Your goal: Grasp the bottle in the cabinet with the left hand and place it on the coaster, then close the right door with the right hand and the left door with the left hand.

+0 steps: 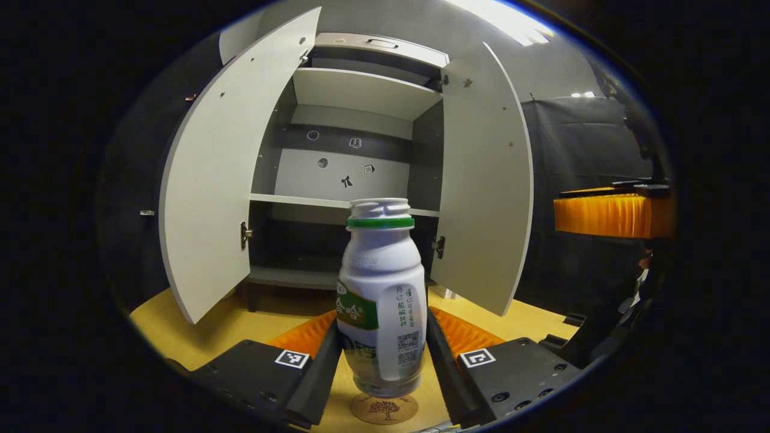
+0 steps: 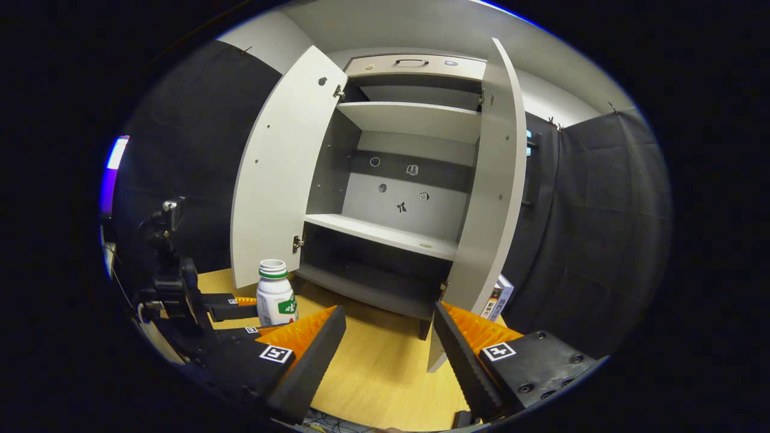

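White plastic with a green band under its ribbed cap, the small upright bottle [image 1: 381, 300] stands between the fingers of the left gripper [image 1: 382, 355], which press on both its sides. Its base sits on the round cork coaster [image 1: 384, 409] printed with a small tree, and the coaster lies on the pale wooden desk [image 1: 228, 328]. In the right gripper view, the right gripper [image 2: 390, 352] hangs with its fingers wide apart over bare desk, holding nothing; the bottle shows to its left, with the left gripper around it. Farther off stands the grey cabinet [image 1: 337, 171] with both doors swung open: the left door [image 1: 219, 174] and the right door [image 1: 484, 186] flank grey shelves. Small stickers dot the cabinet's back panel. A small printed box [image 2: 499, 297] stands just behind the right door's lower edge.
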{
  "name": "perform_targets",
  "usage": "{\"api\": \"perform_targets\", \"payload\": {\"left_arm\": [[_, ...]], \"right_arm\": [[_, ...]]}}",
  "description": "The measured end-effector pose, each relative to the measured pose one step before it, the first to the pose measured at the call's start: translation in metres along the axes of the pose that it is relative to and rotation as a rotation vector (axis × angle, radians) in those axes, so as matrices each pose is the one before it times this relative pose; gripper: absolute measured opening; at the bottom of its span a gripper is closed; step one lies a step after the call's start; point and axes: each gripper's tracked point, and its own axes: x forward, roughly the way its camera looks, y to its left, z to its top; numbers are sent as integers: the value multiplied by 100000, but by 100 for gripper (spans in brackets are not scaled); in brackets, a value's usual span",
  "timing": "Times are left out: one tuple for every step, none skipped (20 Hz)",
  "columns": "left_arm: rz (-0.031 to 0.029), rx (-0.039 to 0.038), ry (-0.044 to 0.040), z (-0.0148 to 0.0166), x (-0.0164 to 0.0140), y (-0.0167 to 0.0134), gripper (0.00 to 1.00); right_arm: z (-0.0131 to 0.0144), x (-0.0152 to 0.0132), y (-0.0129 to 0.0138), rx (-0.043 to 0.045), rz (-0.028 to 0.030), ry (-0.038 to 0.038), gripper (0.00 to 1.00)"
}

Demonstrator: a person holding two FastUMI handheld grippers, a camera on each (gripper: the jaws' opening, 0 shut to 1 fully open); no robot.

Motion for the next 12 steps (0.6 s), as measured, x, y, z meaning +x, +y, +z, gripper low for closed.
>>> {"api": "perform_targets", "payload": {"left_arm": [[683, 1952, 703, -1285, 91, -141, 76], [-68, 1557, 1282, -1363, 109, -401, 76], [-218, 1091, 1235, -1181, 58, -394, 76], [105, 608, 386, -879, 53, -262, 76], [267, -1, -729, -709, -107, -83, 76], [-582, -293, -826, -610, 146, -195, 76], [-302, 433, -163, -619, 117, -187, 76], [38, 1133, 141, -694, 90, -78, 76], [365, 1430, 601, -668, 92, -45, 76], [1192, 1329, 391, -592, 58, 207, 76], [-428, 622, 511, -438, 132, -162, 77], [-226, 160, 770, -604, 92, -225, 77]], "right_arm": [[-896, 56, -115, 548, 65, 848, 98], [-990, -29, -18, 285, 386, 1148, 98], [-842, 79, -126, -102, -108, 1829, 98], [-677, 129, -108, 45, -86, 1334, 98], [-299, 2, -21, 416, 175, 658, 98], [-143, -15, 25, 687, 275, 45, 98], [-70, 23, 10, 646, -8, -346, 98], [-153, -21, -310, 145, -936, -84, 98], [-137, 30, -291, 144, -1060, -334, 98], [-406, 89, -191, 379, -526, 635, 98], [-523, 63, -53, 629, -150, 1160, 98], [-591, -13, 23, 811, 292, 1411, 98]]}}
